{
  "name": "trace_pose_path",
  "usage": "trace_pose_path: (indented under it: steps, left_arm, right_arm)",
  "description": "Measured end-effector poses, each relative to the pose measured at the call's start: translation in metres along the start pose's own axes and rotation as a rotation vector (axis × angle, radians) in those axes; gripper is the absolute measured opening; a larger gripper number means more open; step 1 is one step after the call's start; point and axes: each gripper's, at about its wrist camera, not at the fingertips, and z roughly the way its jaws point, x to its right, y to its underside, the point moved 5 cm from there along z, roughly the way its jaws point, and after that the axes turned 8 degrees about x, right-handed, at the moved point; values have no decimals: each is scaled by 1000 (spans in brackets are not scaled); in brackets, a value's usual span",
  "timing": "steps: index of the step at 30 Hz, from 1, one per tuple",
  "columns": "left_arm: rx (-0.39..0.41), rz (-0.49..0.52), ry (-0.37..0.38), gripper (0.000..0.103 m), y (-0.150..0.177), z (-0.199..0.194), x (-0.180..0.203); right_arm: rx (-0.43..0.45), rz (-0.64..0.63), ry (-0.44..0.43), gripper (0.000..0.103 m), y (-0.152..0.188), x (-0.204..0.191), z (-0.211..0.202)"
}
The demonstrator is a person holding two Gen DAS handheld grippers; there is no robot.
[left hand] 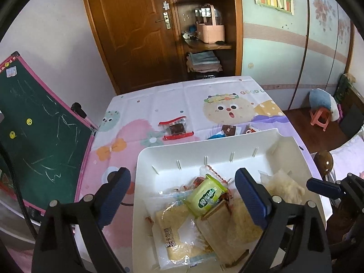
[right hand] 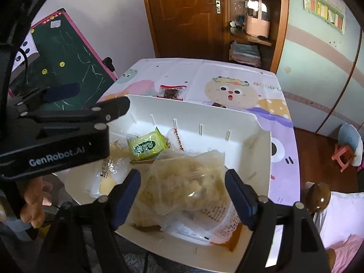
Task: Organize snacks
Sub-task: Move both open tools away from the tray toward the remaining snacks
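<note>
**Snacks in the bin, strays left on the cloth**

Could go wrong with the white bin (left hand: 159, 152), sitting at the near right corner of the tabletop (left hand: 173, 95): a nudge from either gripper could shove it off that edge. Loosely heaped inside: large clear puffed-snack bag (right hand: 182, 177) toward the right wall, pale cracker packs (left hand: 175, 232) near the front, green packet (left hand: 206, 195) perched on top, liable to slide. Left gripper (left hand: 182, 195) spread wide, clamping nothing; right gripper (right hand: 182, 188) parted, straddling the puffed bag without pressing. Red-ended packet (left hand: 176, 128) and two smaller ones behind the bin's far wall, easily missed.
</note>
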Motion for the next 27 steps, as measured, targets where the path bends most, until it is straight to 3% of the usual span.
trace_pose_path:
  steps: [27]
  left_arm:
    - [-25,6,23,92,5,2,5]
  right_arm:
    - [-26,19,-23,77,6,0,5]
